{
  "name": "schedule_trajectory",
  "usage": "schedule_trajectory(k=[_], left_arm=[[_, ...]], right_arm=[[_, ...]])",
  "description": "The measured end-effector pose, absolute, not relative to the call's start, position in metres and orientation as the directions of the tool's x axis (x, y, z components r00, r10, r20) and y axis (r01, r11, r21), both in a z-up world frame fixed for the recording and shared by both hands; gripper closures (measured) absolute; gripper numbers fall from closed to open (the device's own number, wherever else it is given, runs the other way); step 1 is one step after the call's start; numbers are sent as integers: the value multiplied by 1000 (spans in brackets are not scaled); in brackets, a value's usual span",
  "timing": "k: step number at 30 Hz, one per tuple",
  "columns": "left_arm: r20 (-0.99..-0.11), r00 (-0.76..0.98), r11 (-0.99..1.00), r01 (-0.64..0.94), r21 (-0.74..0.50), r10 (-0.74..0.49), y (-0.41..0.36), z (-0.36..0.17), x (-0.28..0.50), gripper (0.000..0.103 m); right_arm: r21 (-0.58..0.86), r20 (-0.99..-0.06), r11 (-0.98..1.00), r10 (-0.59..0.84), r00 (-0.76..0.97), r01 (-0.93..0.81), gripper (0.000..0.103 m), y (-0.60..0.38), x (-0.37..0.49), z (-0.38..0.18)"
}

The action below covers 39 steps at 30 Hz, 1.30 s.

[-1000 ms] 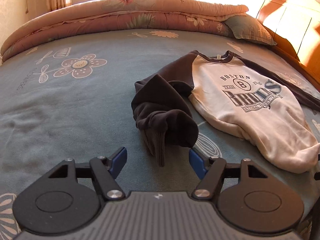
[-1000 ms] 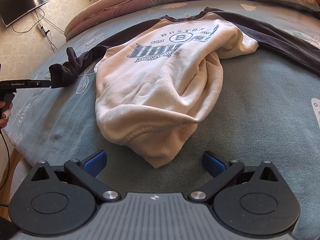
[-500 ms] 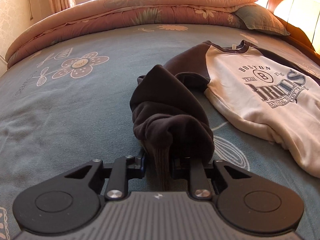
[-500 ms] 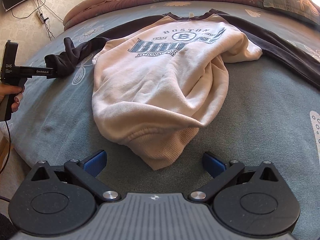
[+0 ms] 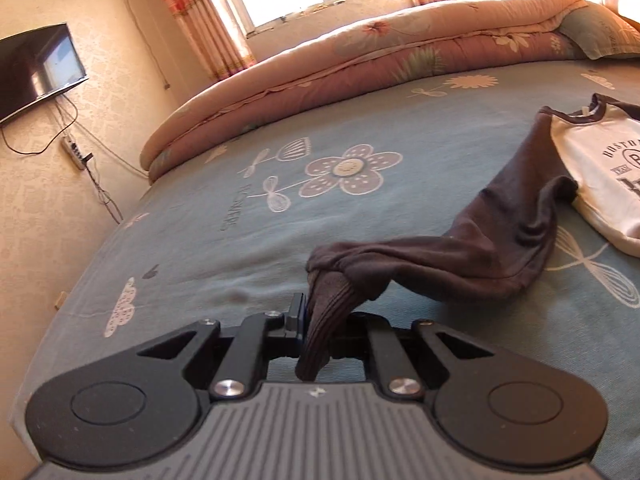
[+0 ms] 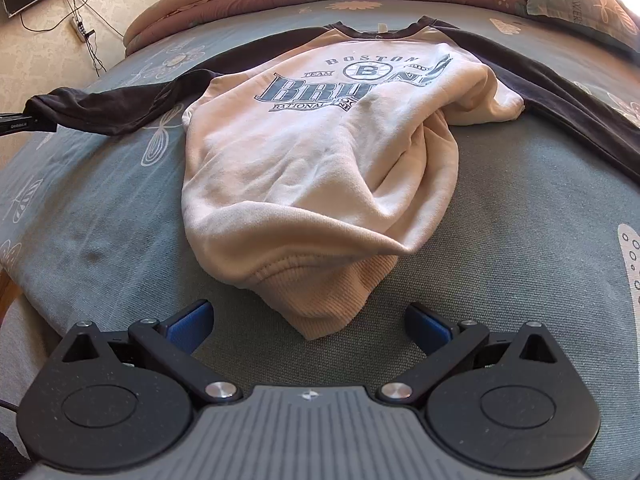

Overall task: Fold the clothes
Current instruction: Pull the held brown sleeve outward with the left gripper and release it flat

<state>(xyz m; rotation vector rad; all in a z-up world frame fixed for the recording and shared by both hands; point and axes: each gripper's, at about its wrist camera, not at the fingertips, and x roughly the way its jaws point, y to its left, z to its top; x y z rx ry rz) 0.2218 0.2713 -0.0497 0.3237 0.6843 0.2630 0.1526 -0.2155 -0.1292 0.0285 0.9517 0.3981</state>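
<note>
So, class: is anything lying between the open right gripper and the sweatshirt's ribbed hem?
Nothing visible. Only bare bedsheet lies between the right gripper and the ribbed hem of the sweatshirt, just ahead.

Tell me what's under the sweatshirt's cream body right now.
The blue-grey bedsheet shows all around the sweatshirt, which lies bunched on it. Anything beneath the bunched folds is covered, so I cannot see it.
</note>
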Motion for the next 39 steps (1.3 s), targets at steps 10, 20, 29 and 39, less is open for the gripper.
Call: schedule_trajectory(k=[10, 20, 29, 39], left_arm=[[-498, 741, 855, -197, 481, 451, 306, -56, 227, 94], [-716, 574, 905, -373, 205, 398, 376, -99, 213, 82], [-731, 661, 870, -449, -205, 169, 417, -98, 182, 74], [-709, 685, 895, -407, -183, 167, 420, -126, 241, 62]], right_arm=[[205, -799, 934, 333, 501, -292, 0, -216, 158, -122], [171, -783, 939, 313, 538, -299, 0, -213, 158, -102], [153, -774, 938, 309, 553, -310, 0, -203, 166, -93], [146, -716, 931, 333, 613, -335, 0, -192, 173, -59]])
